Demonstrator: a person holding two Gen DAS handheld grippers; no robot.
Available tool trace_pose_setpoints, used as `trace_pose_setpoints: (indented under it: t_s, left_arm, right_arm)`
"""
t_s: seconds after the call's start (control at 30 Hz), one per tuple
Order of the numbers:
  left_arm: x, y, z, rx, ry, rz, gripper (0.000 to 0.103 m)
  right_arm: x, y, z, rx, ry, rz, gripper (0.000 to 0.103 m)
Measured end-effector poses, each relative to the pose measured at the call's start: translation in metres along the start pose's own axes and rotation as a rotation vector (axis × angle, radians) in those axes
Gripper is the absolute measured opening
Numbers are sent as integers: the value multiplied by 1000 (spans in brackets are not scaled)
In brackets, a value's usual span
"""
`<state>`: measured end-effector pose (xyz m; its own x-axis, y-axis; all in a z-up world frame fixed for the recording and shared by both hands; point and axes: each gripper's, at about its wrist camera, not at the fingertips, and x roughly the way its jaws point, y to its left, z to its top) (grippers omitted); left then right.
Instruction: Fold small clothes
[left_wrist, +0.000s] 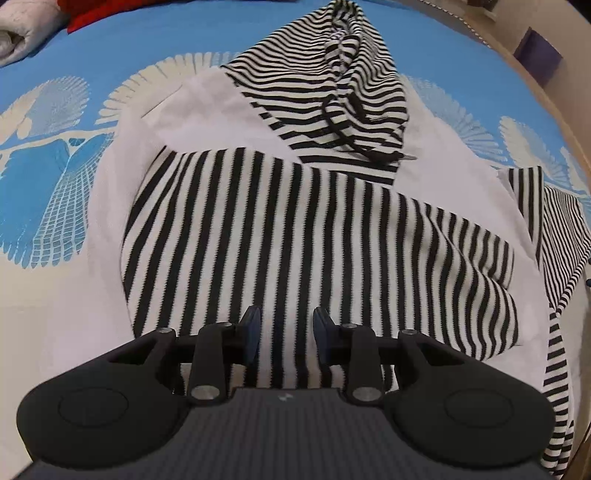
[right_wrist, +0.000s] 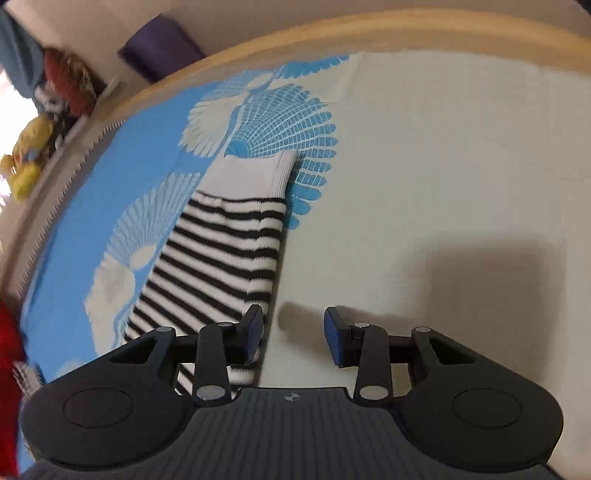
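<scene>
A small black-and-white striped hoodie (left_wrist: 314, 236) with white body panels lies on the bed. Its striped hood (left_wrist: 332, 92) with a dark drawstring points away from me, and one striped sleeve is folded across the body. My left gripper (left_wrist: 285, 328) is open just above the folded sleeve, holding nothing. In the right wrist view the other striped sleeve (right_wrist: 221, 251) lies flat, its white cuff (right_wrist: 255, 173) pointing away. My right gripper (right_wrist: 293, 332) is open over the sleeve's right edge; its left finger is above the sleeve, its right finger above the bedsheet.
The bedsheet (left_wrist: 55, 177) is blue and cream with feather prints. A red cloth (left_wrist: 99, 11) and a pale folded cloth (left_wrist: 22, 33) lie at the far left. A wooden bed edge (right_wrist: 369, 33) runs along the far side, with soft toys (right_wrist: 29, 155) beyond it.
</scene>
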<state>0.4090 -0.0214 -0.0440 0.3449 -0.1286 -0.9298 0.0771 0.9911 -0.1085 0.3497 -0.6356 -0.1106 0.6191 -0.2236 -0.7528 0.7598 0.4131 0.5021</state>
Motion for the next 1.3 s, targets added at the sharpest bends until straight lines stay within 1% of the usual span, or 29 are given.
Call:
trace_pose_setpoints:
  t_s: [0.23,0.27,0.3,0.33,0.4,0.5,0.57,0.63,0.7,0.73,0.77,0.8,0.87,0.9,0.93,0.97,1.03,1.07,1.13,1.17,1.2,1.23,1.27,1.3]
  left_arm:
    - [-7,5,1,10,-12,-7,35]
    - [-9,7,2,8,-13,-6,35]
    - [-10,10,3,3,-15,-5,35]
    - [-13,14,4,-8,-18,-6,35]
    - [-18,21,8,-34,-26,-13,35]
    - [-30,32,16,-79,-50,-35,35]
    - [-41,40,21,-112,-71,-50,35]
    - [-50,47,24,-140,-89,-61,35]
    - [-56,54,24,-161,-99,-69,35]
    - [-59,58,25,-175,-102,-70,35]
    - [-60,62,25,-188,-104,-70,35]
    - [-61,66,25,-199,-105,-67,35]
    - [-65,73,24,-219,-112,-57,35]
    - [-66,78,22,-225,-115,-51,35]
    - [-68,82,21,-230,-118,-43,35]
    - [-69,86,19,-233,-119,-32,35]
    - [-70,96,16,-245,-120,-16,35]
    - [-72,102,16,-258,-120,-8,35]
    - [-73,112,17,-284,-126,-2,35]
    - [-74,116,18,-298,-130,1,35]
    - [-75,120,19,-308,-134,6,35]
    - [-74,123,20,-319,-134,15,35]
    - [-73,125,21,-327,-131,21,35]
    - [-72,126,21,-332,-127,24,35]
  right_arm:
    - [26,16,2,-46,-94,62,40]
    - [28,17,4,-49,-100,65,32]
    - [28,19,5,-47,-93,66,4]
    - [29,20,6,-34,-72,69,4]
    - [18,26,4,-22,-93,72,4]
    - [-13,52,-3,-117,-144,74,4]
    - [-39,68,-10,-136,-148,64,4]
    - [-68,86,-21,-155,-122,2,4]
    - [-97,103,-41,-175,-74,-76,4]
    - [-110,108,-50,-176,-56,-84,4]
    - [-123,113,-61,-175,-60,-77,4]
    - [-132,116,-69,-182,-78,-78,4]
    - [-143,120,-90,-200,-168,-103,4]
    - [-144,124,-102,-226,-224,-152,4]
    - [-142,133,-115,-254,-264,-223,4]
    - [-140,143,-126,-288,-292,-219,4]
    - [-143,178,-157,-452,-362,-167,4]
    - [-149,199,-180,-567,-403,-116,4]
    - [-166,228,-237,-842,-477,30,4]
    - [-177,235,-273,-997,-496,132,4]
    - [-184,239,-302,-1136,-459,241,4]
    - [-188,240,-331,-1276,-394,354,4]
    - [-191,239,-360,-1408,-331,448,6]
    - [-190,236,-386,-1511,-263,495,8]
